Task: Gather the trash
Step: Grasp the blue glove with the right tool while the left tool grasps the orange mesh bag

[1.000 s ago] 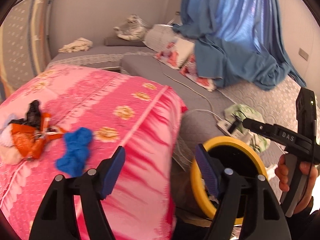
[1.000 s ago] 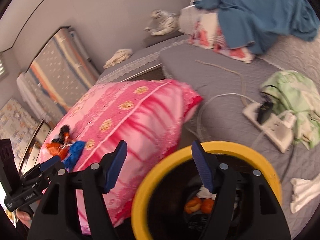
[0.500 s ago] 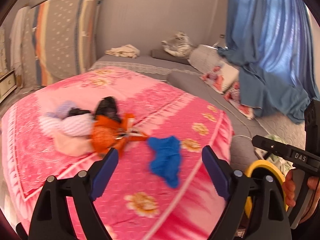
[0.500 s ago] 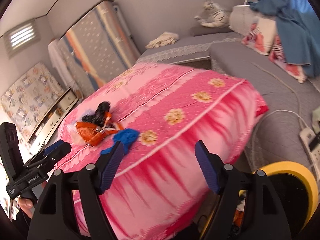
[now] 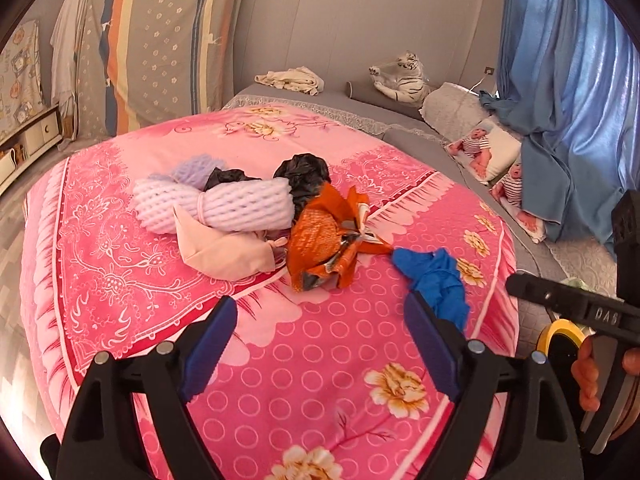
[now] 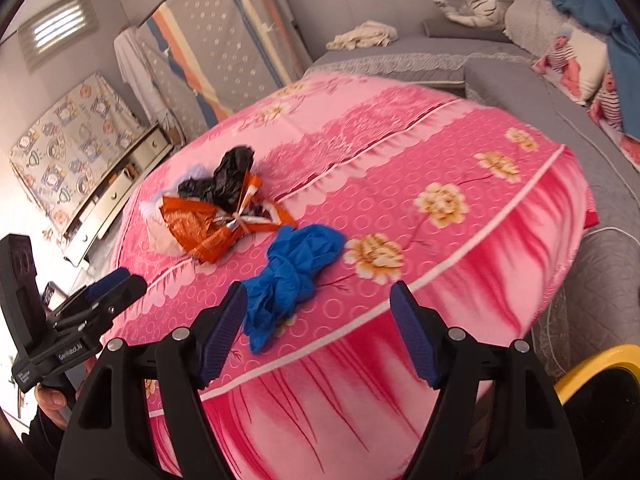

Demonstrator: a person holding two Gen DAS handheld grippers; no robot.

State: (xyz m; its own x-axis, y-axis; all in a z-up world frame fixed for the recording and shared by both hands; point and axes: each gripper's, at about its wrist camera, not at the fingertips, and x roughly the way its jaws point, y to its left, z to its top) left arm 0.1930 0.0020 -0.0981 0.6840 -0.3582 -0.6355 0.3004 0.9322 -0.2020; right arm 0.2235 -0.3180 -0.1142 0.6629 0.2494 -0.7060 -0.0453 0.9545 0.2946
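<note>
My left gripper (image 5: 320, 344) is spread wide and holds nothing above the pink quilt (image 5: 280, 360). At its 1 o'clock lies the blue glove (image 5: 436, 280), partly hidden behind my right finger. At 12 sits the orange wrapper (image 5: 324, 240), touching a white foam net (image 5: 224, 204), a beige rag (image 5: 224, 252) and a black bag (image 5: 302, 176).

My right gripper (image 6: 318, 330) is also spread and empty, the glove (image 6: 288, 268) just beyond its left finger. At 4 o'clock the yellow bin (image 6: 592, 364) is cut off by the frame, its contents unseen.
</note>
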